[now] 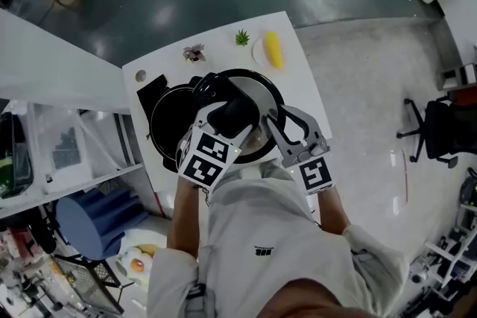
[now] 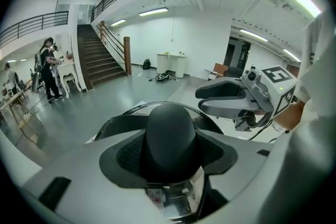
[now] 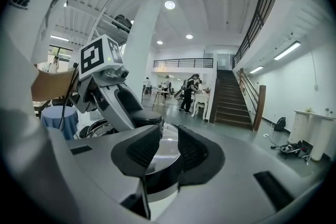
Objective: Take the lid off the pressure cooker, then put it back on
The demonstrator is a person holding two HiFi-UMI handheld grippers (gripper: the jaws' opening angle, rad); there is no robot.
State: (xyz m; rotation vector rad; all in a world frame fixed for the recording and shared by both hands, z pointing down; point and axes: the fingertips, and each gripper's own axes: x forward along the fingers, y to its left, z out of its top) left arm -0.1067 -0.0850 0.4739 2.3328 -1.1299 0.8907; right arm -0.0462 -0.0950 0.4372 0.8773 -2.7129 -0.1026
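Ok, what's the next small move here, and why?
Probably slide the lid left to centre it over the black pot: the left gripper is shut on its knob, and it sits offset to the pot's right. The right gripper has its jaws apart by the rim.

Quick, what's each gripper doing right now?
Left gripper: shut on the lid handle.
Right gripper: open, jaws slightly apart, holding nothing; the lid shows through the gap.

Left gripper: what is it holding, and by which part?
Left gripper grips the pressure cooker lid by its black handle.
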